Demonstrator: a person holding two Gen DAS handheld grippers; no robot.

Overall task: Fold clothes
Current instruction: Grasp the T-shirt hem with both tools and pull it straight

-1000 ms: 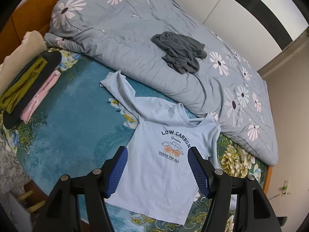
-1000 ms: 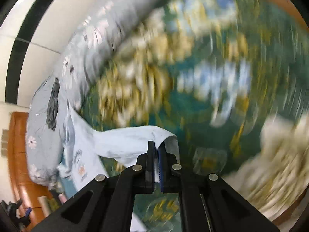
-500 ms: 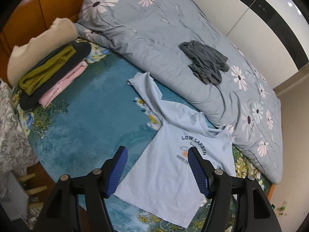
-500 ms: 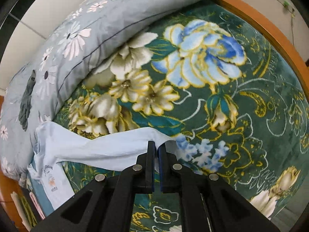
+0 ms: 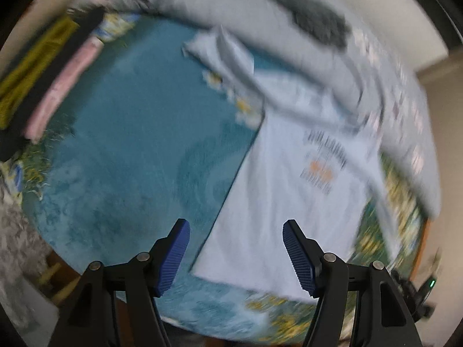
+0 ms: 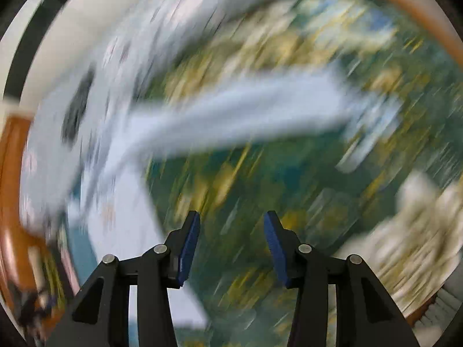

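Although motion blur softens the left wrist view, the left gripper shows its jaws spread and empty above the lower left corner of the light blue T-shirt, which lies print-up on the teal floral blanket at centre right, one sleeve reaching toward the upper centre. Folded garments are stacked at the upper left; a dark grey garment waits unfolded on the grey quilt above. Blurred more heavily, the right wrist view shows the right gripper, its jaws having just been opening, nothing between them, and the shirt's other sleeve stretched across the middle. Judged from this, the shirt is spread but unfolded; the grey garment also remains.
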